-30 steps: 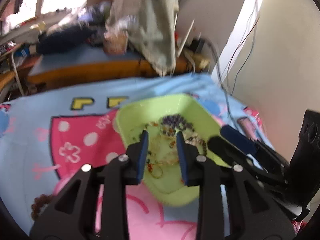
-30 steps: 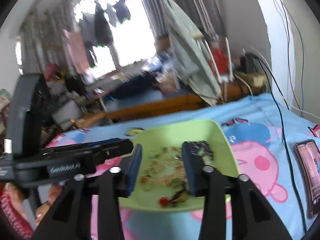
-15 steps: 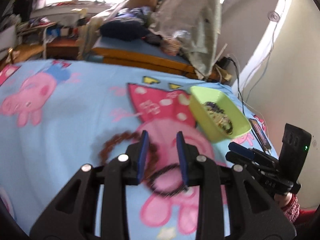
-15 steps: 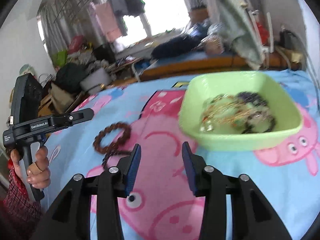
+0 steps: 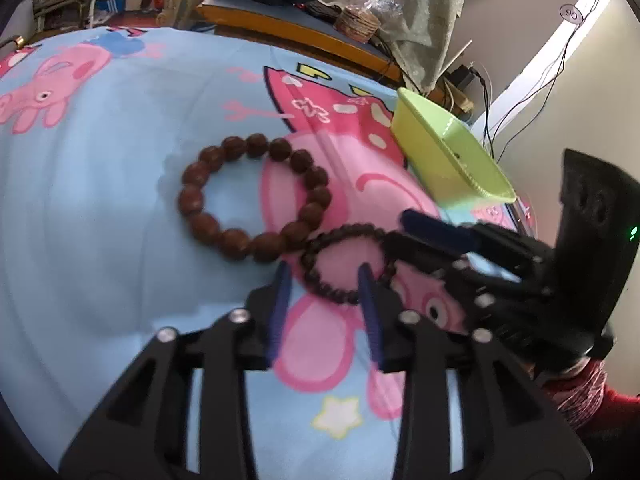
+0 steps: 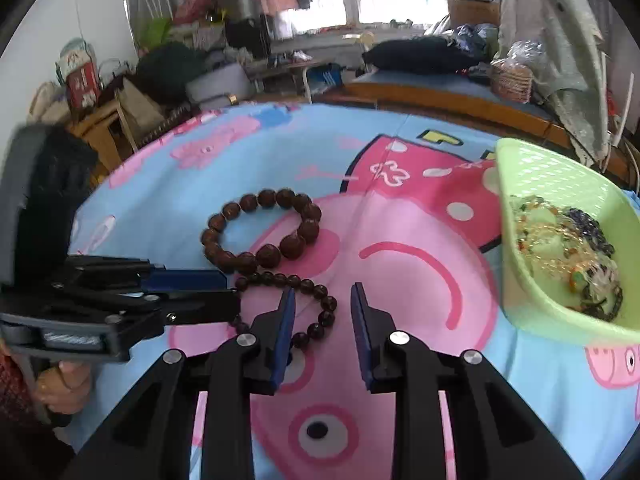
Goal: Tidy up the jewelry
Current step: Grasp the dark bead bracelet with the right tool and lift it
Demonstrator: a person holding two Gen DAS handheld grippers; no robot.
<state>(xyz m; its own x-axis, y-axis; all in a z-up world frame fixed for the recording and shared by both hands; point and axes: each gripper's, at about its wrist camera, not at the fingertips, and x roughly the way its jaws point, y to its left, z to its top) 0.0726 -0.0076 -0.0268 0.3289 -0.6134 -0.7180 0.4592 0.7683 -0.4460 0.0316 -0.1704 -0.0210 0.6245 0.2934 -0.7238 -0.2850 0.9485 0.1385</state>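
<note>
Both grippers, left (image 5: 324, 276) and right (image 6: 322, 300), gape beside the small dark bracelet (image 6: 308, 300).

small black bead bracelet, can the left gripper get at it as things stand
Probably yes. The left gripper is open right at the small black bead bracelet, whose near edge lies between its fingers. The right gripper crowds the far side, and the big brown bracelet touches it.
</note>
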